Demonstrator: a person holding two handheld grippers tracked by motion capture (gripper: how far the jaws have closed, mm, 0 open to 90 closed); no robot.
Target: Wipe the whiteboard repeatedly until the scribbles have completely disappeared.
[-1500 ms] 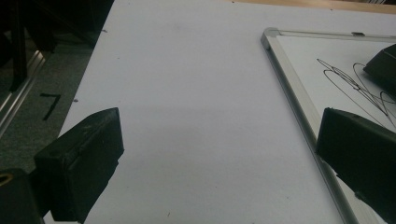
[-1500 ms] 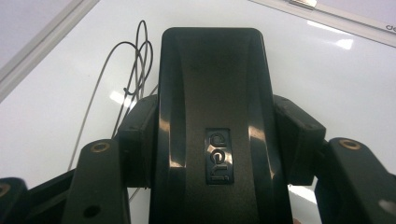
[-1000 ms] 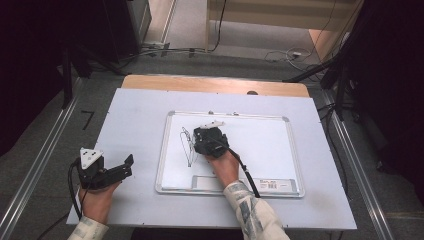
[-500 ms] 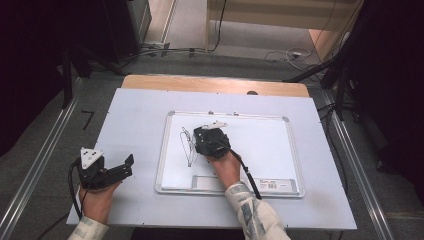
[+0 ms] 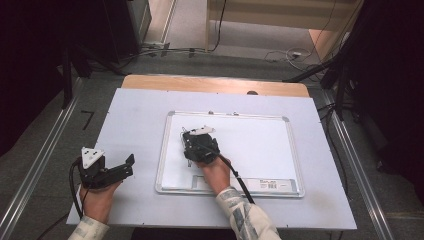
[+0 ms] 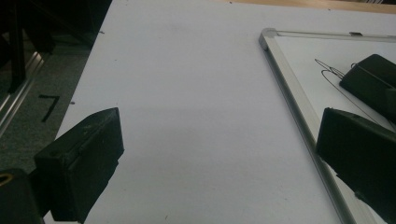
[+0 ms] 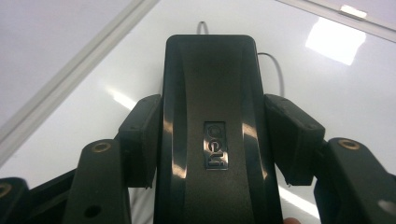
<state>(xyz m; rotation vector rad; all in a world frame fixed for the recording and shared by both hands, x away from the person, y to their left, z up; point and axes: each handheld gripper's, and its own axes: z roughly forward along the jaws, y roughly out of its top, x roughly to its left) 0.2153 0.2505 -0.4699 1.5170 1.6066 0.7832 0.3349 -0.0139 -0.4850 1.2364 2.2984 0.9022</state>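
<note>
The right gripper (image 5: 192, 137) is clamped on a black eraser (image 7: 212, 135), its two jaws pressed against the eraser's long sides, as the right gripper view shows. The eraser bears a small "deli" badge on its top. It sits flat on the whiteboard (image 5: 260, 150), in the board's left half, near the far-left corner and a little in from the left frame. Thin black pen lines (image 6: 334, 77) lie on the board just beside the eraser, on the side toward the left frame; part of a curved line also shows past the eraser's far end in the right gripper view.

The whiteboard lies flat on the table (image 5: 135, 115), about the middle, with a metal frame round it and a barcode label near its near-right corner.

The left gripper (image 5: 120, 171) rests on the table near the near-left corner, well apart from the eraser and to the left of the board. Its jaws stand wide, with nothing between them but bare table top.

There are no containers on the table.
</note>
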